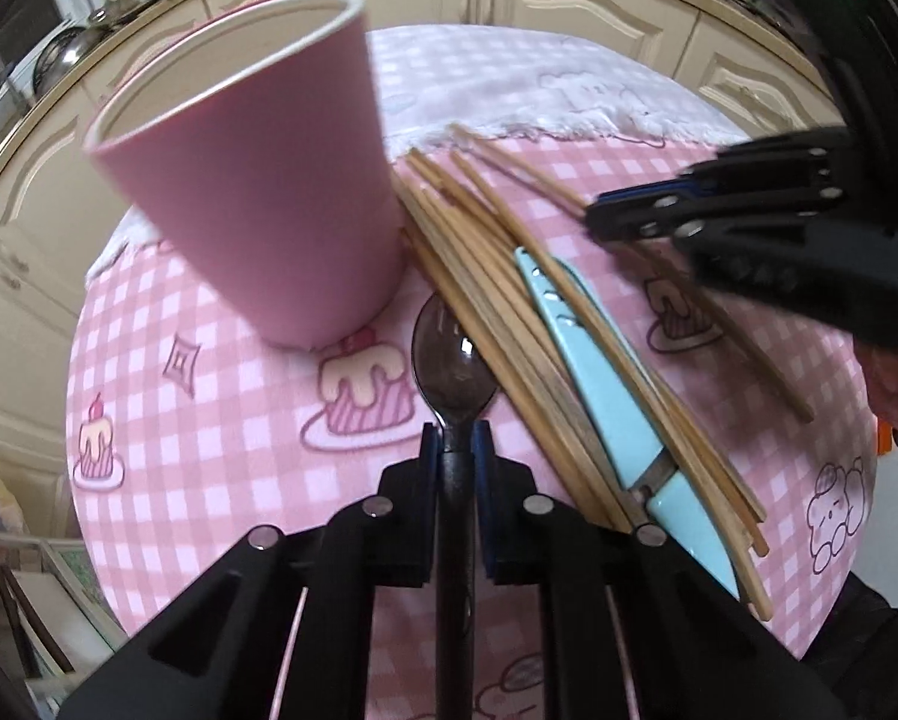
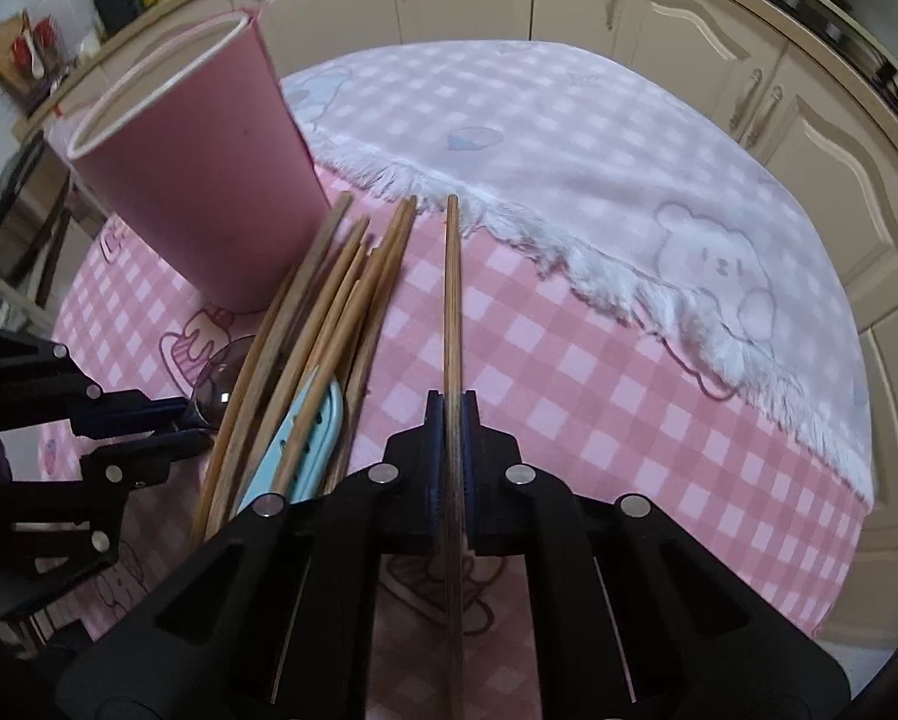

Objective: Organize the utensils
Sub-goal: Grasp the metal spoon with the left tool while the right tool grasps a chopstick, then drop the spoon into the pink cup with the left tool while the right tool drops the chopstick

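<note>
With both sets of fingers clamped, the left gripper (image 1: 456, 441) on the spoon (image 1: 452, 354) and the right gripper (image 2: 452, 414) on one chopstick (image 2: 452, 300), I'd lift each clear. Tip them upright, then lower them into the pink cup (image 1: 257, 180).

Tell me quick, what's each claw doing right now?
Left gripper: closed on the spoon.
Right gripper: closed on a single chopstick.

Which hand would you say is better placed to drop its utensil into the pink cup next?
Probably left: its tongs hold the spoon right beside the pink cup; the right tongs' chopstick is beyond the pile.

Two wrist views, close over the table (image 1: 221, 420)

Each looked forward along its tool; both shared the pink cup (image 1: 251, 180) (image 2: 203, 180) and chopsticks (image 1: 509, 312) (image 2: 329, 312).
</note>
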The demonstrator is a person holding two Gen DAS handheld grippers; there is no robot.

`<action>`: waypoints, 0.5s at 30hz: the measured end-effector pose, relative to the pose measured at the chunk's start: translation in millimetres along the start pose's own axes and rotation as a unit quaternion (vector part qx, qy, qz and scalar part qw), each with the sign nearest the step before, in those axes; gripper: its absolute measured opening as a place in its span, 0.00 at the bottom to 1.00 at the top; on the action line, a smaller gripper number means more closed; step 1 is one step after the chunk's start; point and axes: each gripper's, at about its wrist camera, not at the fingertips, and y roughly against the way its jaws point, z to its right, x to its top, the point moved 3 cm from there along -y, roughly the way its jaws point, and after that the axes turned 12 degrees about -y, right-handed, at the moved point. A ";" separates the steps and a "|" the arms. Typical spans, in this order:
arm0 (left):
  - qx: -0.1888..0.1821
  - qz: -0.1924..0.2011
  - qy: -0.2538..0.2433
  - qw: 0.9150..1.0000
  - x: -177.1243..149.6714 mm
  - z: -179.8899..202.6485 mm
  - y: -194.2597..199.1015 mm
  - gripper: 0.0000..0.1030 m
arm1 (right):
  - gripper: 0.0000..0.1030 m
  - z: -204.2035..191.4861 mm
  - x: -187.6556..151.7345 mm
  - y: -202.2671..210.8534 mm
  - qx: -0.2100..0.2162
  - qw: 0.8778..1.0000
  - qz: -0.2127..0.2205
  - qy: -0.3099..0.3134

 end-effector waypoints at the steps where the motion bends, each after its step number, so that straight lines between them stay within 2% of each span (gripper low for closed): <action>1: 0.001 0.002 0.005 1.000 -1.7 -0.1 1.5 0.11 | 0.05 4.6 -0.6 4.0 0.008 1.000 0.005 -0.011; 4: 0.007 0.014 0.017 1.000 -10.6 -0.6 10.2 0.11 | 0.05 16.0 0.0 15.2 0.033 0.998 0.022 -0.041; 8: 0.009 0.050 0.022 0.998 -20.4 3.2 32.7 0.11 | 0.05 25.1 -1.5 34.7 0.065 0.994 0.057 -0.074; 11: 0.009 0.088 0.023 0.996 -24.0 9.6 50.2 0.11 | 0.05 25.8 -2.5 51.7 0.088 0.988 0.087 -0.092; 15: 0.016 0.167 0.048 0.985 -19.8 5.8 78.9 0.11 | 0.05 21.9 5.7 76.4 0.110 0.980 0.132 -0.101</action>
